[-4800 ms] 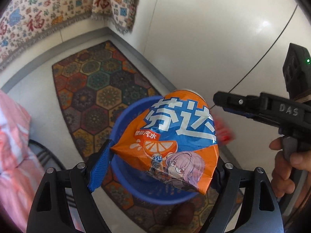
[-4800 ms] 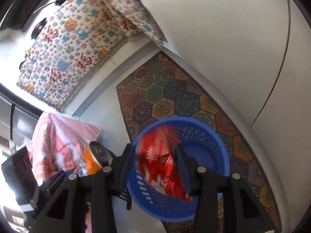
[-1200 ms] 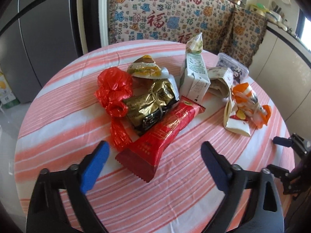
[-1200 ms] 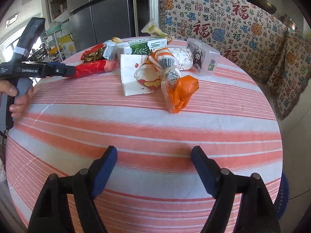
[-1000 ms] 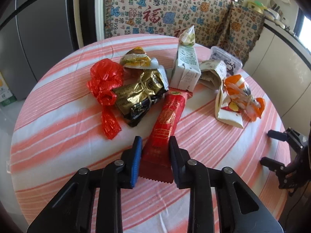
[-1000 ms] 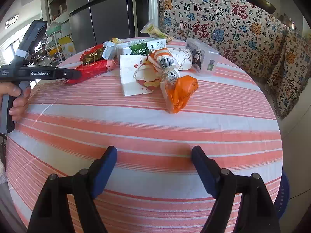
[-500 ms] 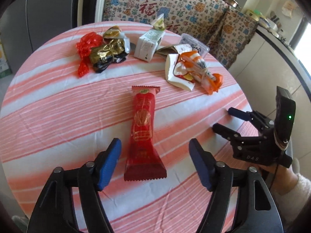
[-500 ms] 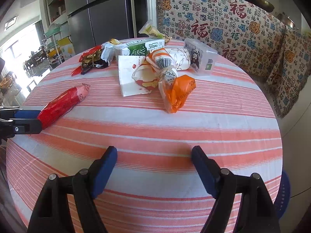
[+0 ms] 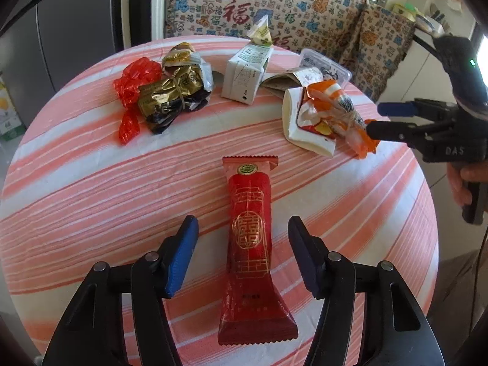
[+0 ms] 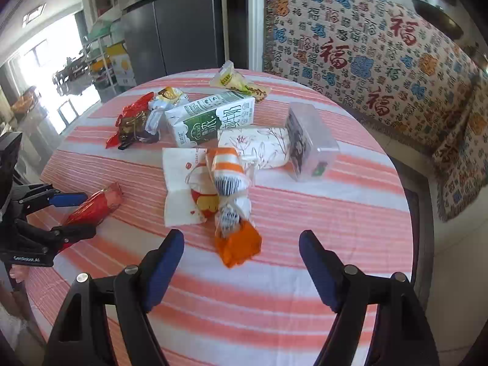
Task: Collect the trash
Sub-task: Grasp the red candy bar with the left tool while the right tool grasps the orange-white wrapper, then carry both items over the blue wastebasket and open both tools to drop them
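A long red snack wrapper (image 9: 251, 238) lies alone on the striped tablecloth (image 9: 91, 167), apart from the trash pile. My left gripper (image 9: 243, 231) straddles it, jaws closing, and the pads do not touch it. In the right wrist view the same wrapper (image 10: 94, 204) lies between the left gripper's (image 10: 88, 213) fingers. My right gripper (image 10: 241, 241) stands open just short of a knotted orange-and-white bag (image 10: 228, 183), whose orange tail reaches between its fingers untouched. In the left wrist view the right gripper (image 9: 376, 119) hovers at that bag's (image 9: 332, 113) end.
Farther back lie a milk carton (image 10: 210, 119), red cellophane (image 9: 134, 82), a gold-black wrapper (image 9: 170, 97), a floral tissue pack (image 10: 259, 146), a clear plastic box (image 10: 311, 146) and a white paper bag (image 10: 180, 183). A patterned cloth (image 10: 366, 45) hangs behind the round table.
The left gripper, shut on the red wrapper a second ago, dragged it out of the pile, let it go and is narrowing around it. The right gripper moved in toward the orange bag.
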`<action>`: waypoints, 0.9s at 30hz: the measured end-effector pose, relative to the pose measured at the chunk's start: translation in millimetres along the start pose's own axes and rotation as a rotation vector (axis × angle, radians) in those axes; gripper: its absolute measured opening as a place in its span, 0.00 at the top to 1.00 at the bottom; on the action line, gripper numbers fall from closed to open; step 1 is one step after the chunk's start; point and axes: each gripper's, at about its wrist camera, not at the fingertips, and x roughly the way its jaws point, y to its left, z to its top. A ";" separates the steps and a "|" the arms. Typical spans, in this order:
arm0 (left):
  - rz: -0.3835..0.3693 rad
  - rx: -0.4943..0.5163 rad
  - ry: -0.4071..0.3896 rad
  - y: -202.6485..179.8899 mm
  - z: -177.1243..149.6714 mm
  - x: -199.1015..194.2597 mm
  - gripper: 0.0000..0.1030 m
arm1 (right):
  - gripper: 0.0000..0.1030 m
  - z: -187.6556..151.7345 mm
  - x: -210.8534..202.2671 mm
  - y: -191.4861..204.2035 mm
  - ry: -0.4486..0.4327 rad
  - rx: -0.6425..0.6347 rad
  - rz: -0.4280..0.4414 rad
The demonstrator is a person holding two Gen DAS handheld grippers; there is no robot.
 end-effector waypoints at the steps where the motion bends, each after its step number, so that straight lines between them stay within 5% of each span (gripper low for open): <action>1: 0.008 0.010 -0.002 -1.7 0.3 0.4 0.53 | 0.23 8.1 8.2 1.1 0.031 -0.018 0.013; 3: 0.001 0.015 0.001 -3.6 1.5 1.4 0.72 | 0.24 19.8 22.6 1.6 0.074 -0.025 0.024; 5: -0.004 0.004 -0.002 -3.5 2.3 1.7 0.78 | 0.31 24.6 31.9 0.1 0.093 -0.012 0.032; 8: -0.013 -0.002 -0.016 -6.0 2.1 -1.3 0.83 | 0.74 24.1 41.6 -3.5 0.158 0.006 0.046; 16: -0.062 -0.058 -0.077 -17.5 0.2 -23.1 0.85 | 0.75 -17.5 -21.4 -25.1 0.080 0.190 0.052; 27: -0.114 -0.036 -0.073 -85.3 -12.9 -31.5 0.87 | 0.75 -108.1 -78.4 -44.5 0.032 0.356 0.104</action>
